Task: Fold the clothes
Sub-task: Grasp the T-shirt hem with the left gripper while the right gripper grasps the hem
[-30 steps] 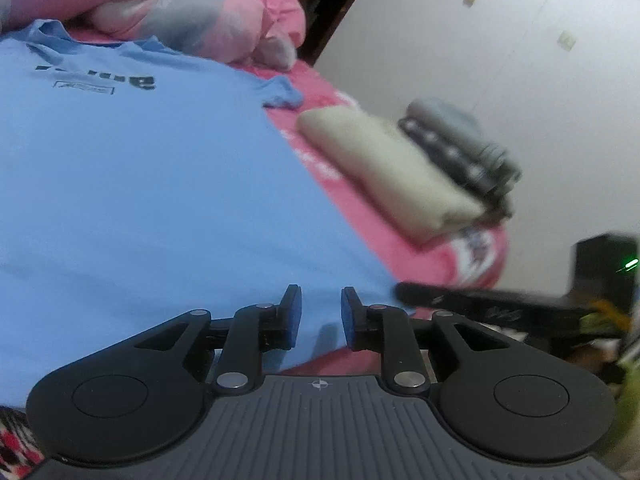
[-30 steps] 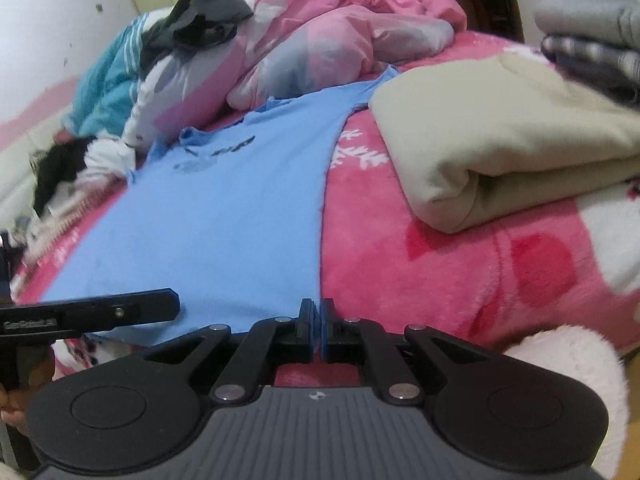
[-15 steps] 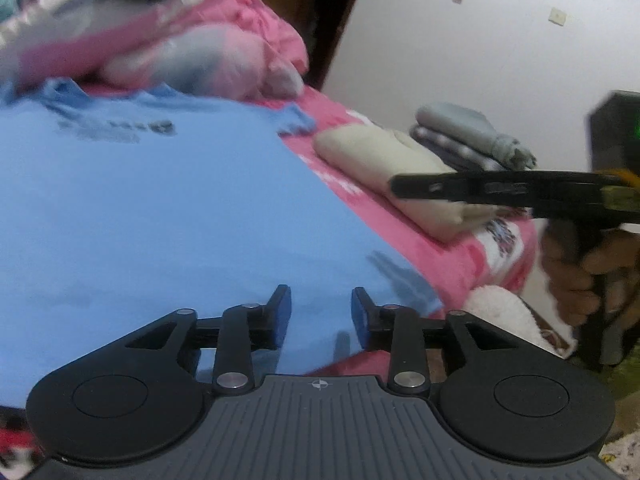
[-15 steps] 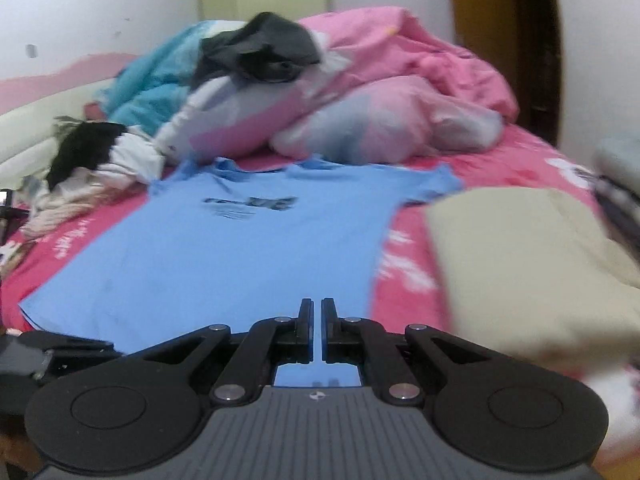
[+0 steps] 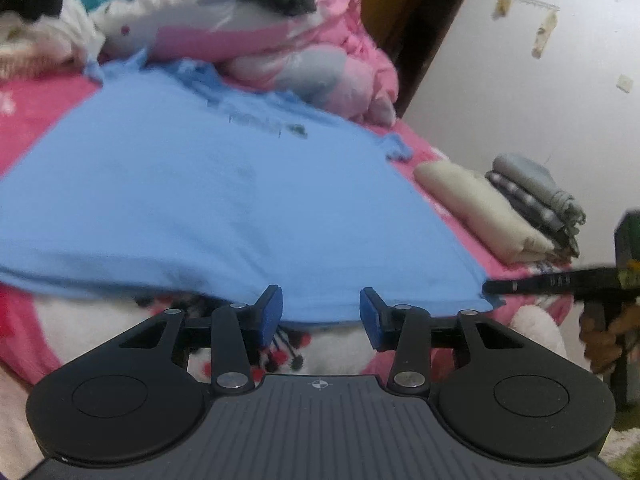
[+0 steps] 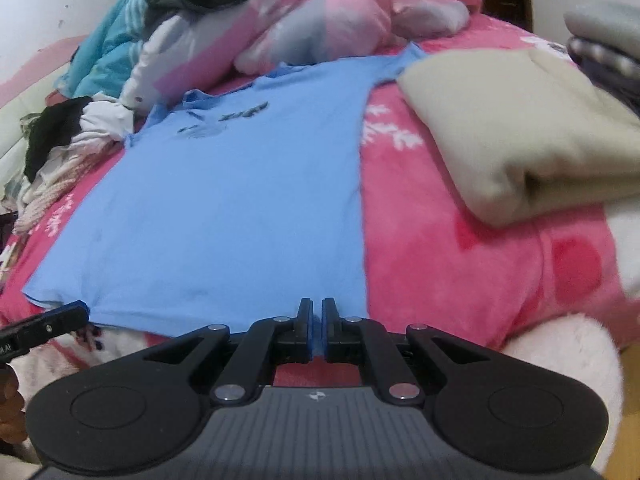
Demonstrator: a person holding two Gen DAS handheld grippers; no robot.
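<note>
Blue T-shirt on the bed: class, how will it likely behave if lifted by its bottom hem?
The blue T-shirt lies flat and thin, so it is probably floppy and light. It would likely sag between grip points, and may drag on the fuzzy pink blanket.

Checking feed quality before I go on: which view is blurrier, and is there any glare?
Left wrist view: motion-smeared, the blue T-shirt print unreadable, bed bulging from fisheye. Right wrist view: sharper, the T-shirt hem clear at the right gripper, beige folded garment soft. No glare in either.

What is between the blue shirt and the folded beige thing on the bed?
Only pink blanket with white snowflakes lies between the blue shirt and the folded beige cloth; the right wrist view shows it best.
</note>
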